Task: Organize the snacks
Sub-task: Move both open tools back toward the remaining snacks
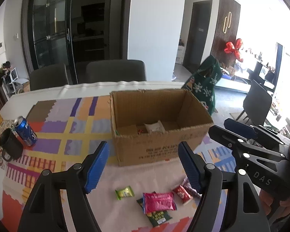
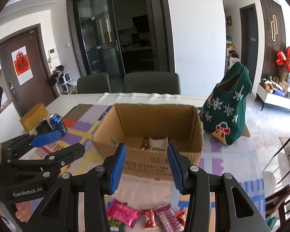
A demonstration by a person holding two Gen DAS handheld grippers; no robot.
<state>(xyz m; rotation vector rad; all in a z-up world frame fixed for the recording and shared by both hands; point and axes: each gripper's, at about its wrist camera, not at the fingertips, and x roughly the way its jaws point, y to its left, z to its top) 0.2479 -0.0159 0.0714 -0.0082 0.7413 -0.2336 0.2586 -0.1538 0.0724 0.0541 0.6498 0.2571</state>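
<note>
An open cardboard box (image 1: 160,147) stands mid-table; a white packet (image 1: 154,126) and a small red one lie inside. It also shows in the right wrist view (image 2: 148,162). In front of it lie loose snacks: a green candy (image 1: 125,192), a pink packet (image 1: 159,202) on a dark green packet (image 1: 158,217), and a red candy (image 1: 181,193). My left gripper (image 1: 144,167) is open and empty above them. My right gripper (image 2: 146,167) is open and empty over the pink packet (image 2: 123,214), a red candy (image 2: 149,217) and a striped packet (image 2: 168,217).
A blue soda can (image 1: 26,131) and a black mug (image 1: 9,147) stand at the left on a patterned tablecloth (image 1: 67,131). A green Christmas bag (image 2: 228,114) stands right of the box. Two grey chairs (image 1: 116,70) sit behind the table.
</note>
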